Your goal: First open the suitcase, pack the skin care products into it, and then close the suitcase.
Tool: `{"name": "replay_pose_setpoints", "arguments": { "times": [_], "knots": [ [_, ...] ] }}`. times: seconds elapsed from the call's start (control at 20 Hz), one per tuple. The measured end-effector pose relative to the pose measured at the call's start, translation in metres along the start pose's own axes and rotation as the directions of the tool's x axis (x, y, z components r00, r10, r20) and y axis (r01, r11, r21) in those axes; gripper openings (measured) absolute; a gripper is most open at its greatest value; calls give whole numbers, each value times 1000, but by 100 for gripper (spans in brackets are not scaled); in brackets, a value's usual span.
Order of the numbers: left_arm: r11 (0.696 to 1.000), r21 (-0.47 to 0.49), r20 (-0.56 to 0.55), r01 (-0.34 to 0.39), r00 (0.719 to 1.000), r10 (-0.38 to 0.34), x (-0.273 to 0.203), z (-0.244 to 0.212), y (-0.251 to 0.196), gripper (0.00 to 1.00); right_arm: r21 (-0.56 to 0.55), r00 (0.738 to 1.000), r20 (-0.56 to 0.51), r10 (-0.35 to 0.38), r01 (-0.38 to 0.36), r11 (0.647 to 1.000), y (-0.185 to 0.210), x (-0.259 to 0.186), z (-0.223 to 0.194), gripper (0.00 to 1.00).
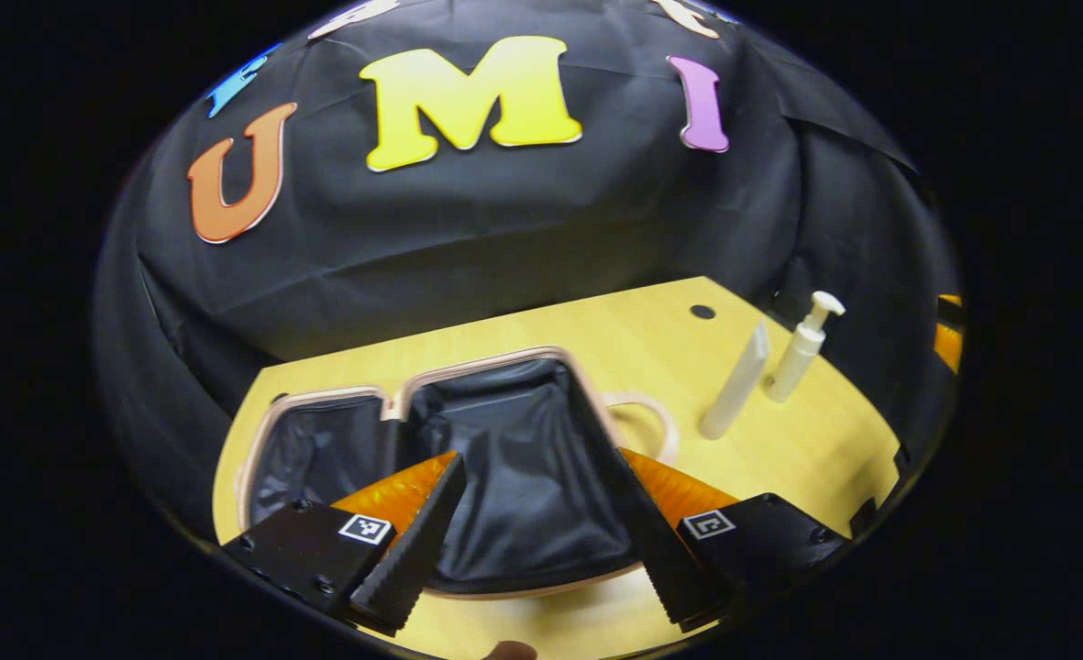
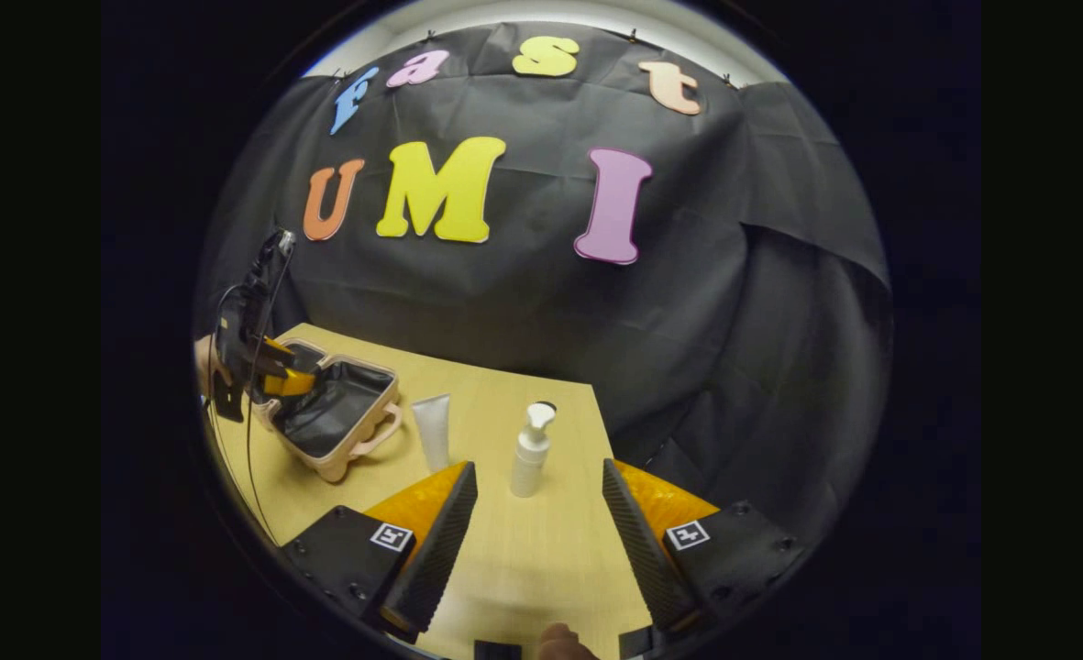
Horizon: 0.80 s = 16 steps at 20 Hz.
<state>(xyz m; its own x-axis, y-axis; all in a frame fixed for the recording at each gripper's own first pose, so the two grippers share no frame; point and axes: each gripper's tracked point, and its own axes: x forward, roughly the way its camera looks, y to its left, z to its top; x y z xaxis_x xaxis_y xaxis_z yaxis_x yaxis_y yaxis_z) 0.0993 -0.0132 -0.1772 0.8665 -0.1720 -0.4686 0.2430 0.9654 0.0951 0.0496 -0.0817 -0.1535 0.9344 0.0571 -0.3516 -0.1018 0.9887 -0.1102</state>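
A small pink suitcase (image 1: 495, 360) lies open on the table, its two halves lined in black and with nothing inside. My left gripper (image 1: 536, 458) hovers open just above the nearer half. To the right of the case stand a white tube (image 1: 735, 385) and a white pump bottle (image 1: 802, 348), both upright. In the right gripper view my right gripper (image 2: 538, 466) is open low over the table, and the pump bottle (image 2: 530, 463) stands ahead between its fingers, untouched. The tube (image 2: 432, 431) is a little to the left. Further left is the suitcase (image 2: 358, 440), with the left gripper (image 2: 266, 371) over it.
The wooden table (image 1: 779, 458) has a round hole (image 1: 702, 312) near its back edge behind the tube. The case's handle (image 1: 656, 417) sticks out toward the tube. The black cloth wall closes off the back and the right side.
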Motion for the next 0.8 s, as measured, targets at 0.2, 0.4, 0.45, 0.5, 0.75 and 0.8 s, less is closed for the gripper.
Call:
{"name": "replay_pose_setpoints", "arguments": {
  "times": [0.2,0.4,0.45,0.5,0.75,0.8],
  "knots": [
    [995,-49,-17,91,996,-92,19,-2,-80,99,-12,999,-18,35,-35,999,-27,9,-14,81],
    [988,-66,-37,137,989,-140,45,-5,-128,99,-51,997,-45,66,-68,996,-48,12,-33,82],
    [986,-76,-43,147,988,-150,51,-6,-137,99,-63,996,-51,67,-70,996,-53,12,-35,82],
    [983,-87,-49,159,985,-164,59,-7,-145,99,-73,996,-55,66,-70,995,-58,11,-39,82],
    [978,-124,-86,170,980,-181,109,-15,-166,99,-85,992,-98,74,-83,993,-74,11,-59,81],
    [978,-129,-90,162,981,-175,119,-17,-166,96,-78,991,-113,72,-81,994,-76,14,-64,81]
  ]
}}
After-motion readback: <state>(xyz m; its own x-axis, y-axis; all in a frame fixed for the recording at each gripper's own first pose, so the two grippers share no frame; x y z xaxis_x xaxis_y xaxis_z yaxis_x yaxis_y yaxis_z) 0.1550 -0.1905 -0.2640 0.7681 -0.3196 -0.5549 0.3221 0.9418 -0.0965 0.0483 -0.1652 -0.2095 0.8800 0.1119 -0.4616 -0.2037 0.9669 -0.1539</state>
